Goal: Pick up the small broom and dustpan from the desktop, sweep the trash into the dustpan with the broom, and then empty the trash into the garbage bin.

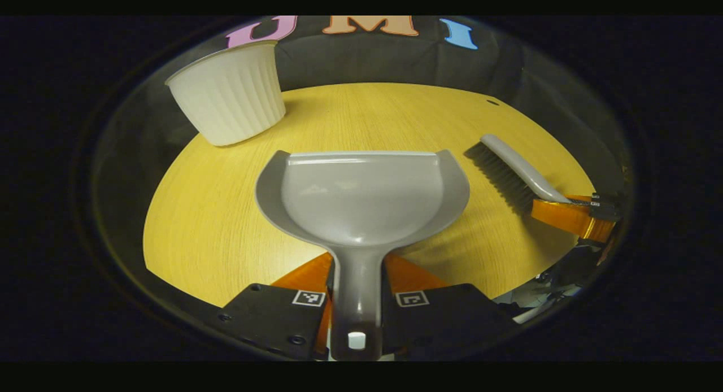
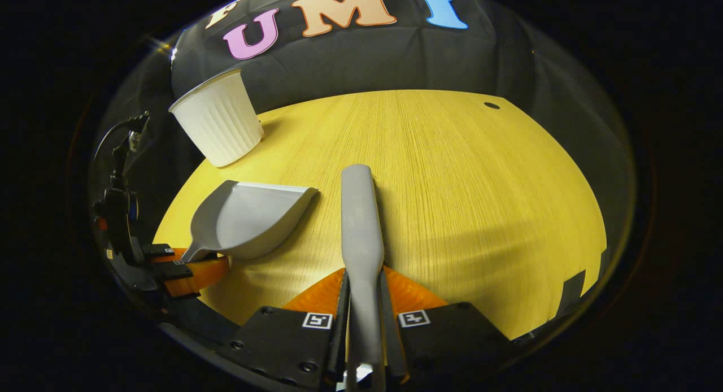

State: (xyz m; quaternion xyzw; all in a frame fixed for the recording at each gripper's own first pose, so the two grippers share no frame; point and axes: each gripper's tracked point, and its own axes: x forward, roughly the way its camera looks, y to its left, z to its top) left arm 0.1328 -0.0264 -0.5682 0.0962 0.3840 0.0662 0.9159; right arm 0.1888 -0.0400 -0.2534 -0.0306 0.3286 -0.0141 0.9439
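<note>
Both grippers already have their tools. Left gripper [image 1: 357,299] is closed on the handle of the dustpan [image 1: 361,197], whose pan stretches forward from its fingers, the front lip low at the desktop [image 1: 214,222]. Right gripper [image 2: 364,318] is clamped on the broom [image 2: 361,234], pointing straight ahead. Beyond the dustpan, to the left, stands the garbage bin [image 1: 231,92]. I cannot make out any trash on the wood, so the step seems between pick-up and sweeping, or emptying; next should be finding the trash.
</note>
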